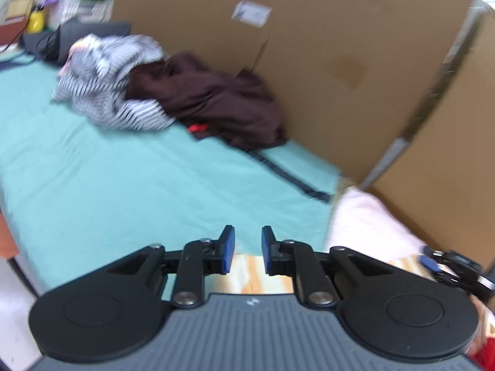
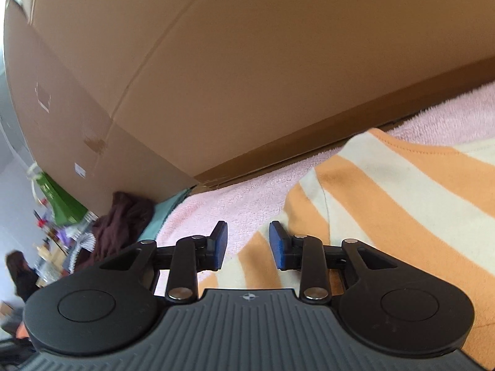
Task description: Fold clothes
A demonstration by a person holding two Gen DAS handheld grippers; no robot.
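Right wrist view shows the right hand-held gripper, jaws parted and holding nothing, directly over the orange-striped shirt lying on a pink towel, nearer than the left.

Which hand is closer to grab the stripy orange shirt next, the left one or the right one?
Probably the right. The right gripper hangs open right over the orange-and-cream striped shirt, its collar just ahead. The left gripper, also open, sits at the shirt's edge and faces the teal sheet.
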